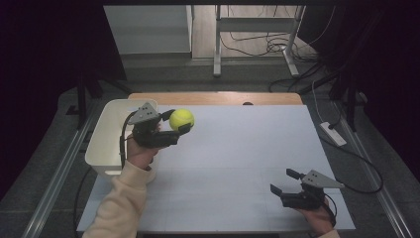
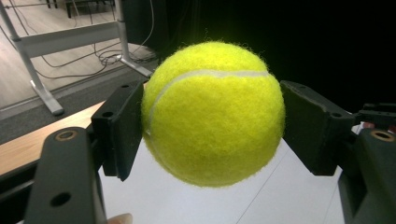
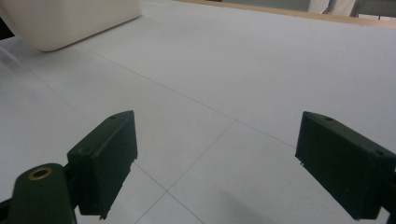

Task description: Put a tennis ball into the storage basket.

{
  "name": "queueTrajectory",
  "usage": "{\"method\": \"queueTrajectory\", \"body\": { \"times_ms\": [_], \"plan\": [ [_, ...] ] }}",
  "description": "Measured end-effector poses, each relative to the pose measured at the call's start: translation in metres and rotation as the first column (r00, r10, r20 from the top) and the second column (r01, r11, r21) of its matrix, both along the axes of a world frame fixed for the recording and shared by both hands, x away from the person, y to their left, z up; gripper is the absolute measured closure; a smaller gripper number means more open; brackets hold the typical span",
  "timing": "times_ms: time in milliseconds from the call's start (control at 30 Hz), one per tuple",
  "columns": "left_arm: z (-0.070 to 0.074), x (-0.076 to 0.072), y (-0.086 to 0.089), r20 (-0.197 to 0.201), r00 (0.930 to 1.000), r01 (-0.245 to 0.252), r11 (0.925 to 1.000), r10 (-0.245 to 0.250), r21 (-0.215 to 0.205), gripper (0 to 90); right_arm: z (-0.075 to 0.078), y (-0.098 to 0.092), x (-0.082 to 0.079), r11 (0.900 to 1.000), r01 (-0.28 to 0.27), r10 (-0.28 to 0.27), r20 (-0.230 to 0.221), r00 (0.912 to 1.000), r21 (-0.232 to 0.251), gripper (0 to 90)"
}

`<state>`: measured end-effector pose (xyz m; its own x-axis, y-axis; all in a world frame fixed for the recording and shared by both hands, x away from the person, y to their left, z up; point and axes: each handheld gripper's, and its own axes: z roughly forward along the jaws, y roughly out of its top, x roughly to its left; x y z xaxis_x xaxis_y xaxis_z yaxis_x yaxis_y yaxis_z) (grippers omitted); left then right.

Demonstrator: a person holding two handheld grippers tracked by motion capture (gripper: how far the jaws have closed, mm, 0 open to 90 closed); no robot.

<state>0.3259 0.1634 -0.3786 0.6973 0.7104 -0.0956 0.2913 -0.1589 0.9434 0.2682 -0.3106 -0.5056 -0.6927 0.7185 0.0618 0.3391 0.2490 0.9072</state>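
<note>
One tennis ball (image 1: 182,119) is clamped in my left claw (image 1: 179,122), lifted beside the white bin (image 1: 106,139), not yet dropped; my right claw (image 1: 283,181) rests open, empty.

White table with one tub at its left edge

We see a white table top (image 1: 233,163) crossed by faint seam lines, with a strip of bare wood (image 1: 213,98) along its far edge. A white plastic tub (image 1: 106,136) sits directly on the top; taking that tub as our landmark, the wooden strip runs from just behind it away to the right, and the open white surface spreads to its right and toward us. In the right gripper view we see the tub's rounded wall (image 3: 70,21) resting on the seamed white surface (image 3: 224,70).
</note>
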Motion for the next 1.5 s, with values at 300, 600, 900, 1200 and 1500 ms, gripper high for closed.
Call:
{"method": "queueTrajectory", "body": {
  "times_ms": [300, 600, 900, 1200, 1500],
  "plan": [
    [0.0, 0.001, 0.007, 0.001, 0.9997, -0.023, 0.9997, 0.023, 0.0, 27.4, 0.0, 0.0, 0.0, 1.0, -0.001, 0.001, 0.001, 1.0, 0.001, 12.7],
    [0.0, 0.002, 0.016, 0.0, 0.9988, -0.05, 0.9988, 0.05, 0.0, 27.4, 0.0, 0.0, 0.0, 1.0, -0.002, 0.002, 0.002, 1.0, 0.001, 12.7],
    [-0.001, 0.004, 0.025, -0.006, 0.9964, -0.084, 0.9964, 0.084, 0.003, 27.4, 0.0, 0.0, 0.0, 1.0, -0.003, 0.003, 0.003, 1.0, 0.0, 12.7],
    [0.0, 0.005, 0.034, -0.01, 0.9933, -0.115, 0.9933, 0.115, 0.003, 27.4, 0.0, 0.0, 0.0, 1.0, -0.003, 0.003, 0.004, 1.0, -0.003, 12.6],
    [0.0, 0.005, 0.042, -0.01, 0.9896, -0.144, 0.9896, 0.144, 0.008, 27.4, 0.0, 0.0, 0.0, 1.0, -0.003, 0.003, 0.005, 1.0, -0.002, 12.7]
  ]
}}
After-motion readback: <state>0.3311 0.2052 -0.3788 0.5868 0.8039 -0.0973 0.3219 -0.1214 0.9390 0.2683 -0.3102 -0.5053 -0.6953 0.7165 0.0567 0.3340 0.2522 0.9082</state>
